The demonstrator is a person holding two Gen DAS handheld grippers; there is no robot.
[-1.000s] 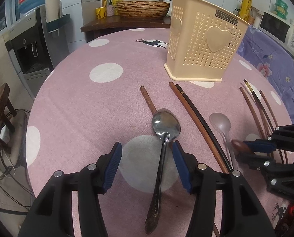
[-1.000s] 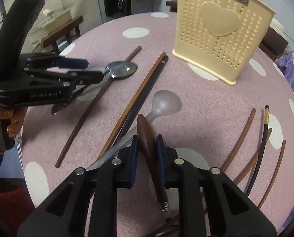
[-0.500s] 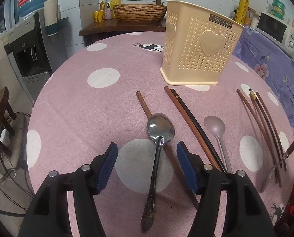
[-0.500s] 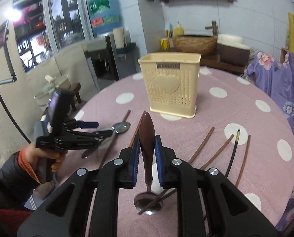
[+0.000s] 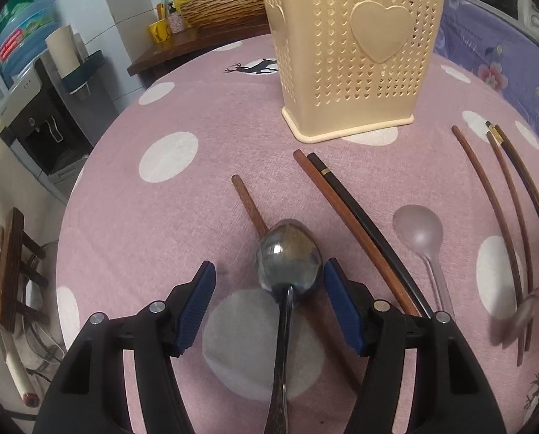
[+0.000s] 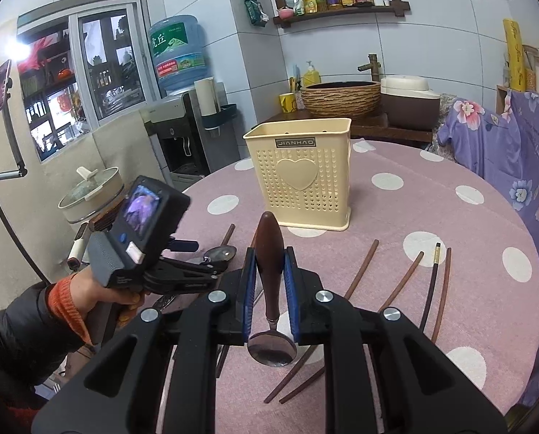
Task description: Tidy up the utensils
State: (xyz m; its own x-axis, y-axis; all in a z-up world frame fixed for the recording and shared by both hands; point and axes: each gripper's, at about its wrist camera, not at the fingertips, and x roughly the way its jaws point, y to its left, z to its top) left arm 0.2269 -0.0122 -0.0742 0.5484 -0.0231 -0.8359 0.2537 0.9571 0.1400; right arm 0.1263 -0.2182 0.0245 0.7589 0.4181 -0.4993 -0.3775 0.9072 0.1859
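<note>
Right claw was clamped on wood-handled spoon, bowl hanging down, holder at 12 o'clock. Left claw gaped round steel spoon on table. Risk: spoon could pivot in grip & snag holder rim.

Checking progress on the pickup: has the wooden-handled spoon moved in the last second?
Yes. The wooden-handled spoon has risen off the pink tablecloth; the right gripper holds it upright, bowl down, facing the cream basket.
</note>
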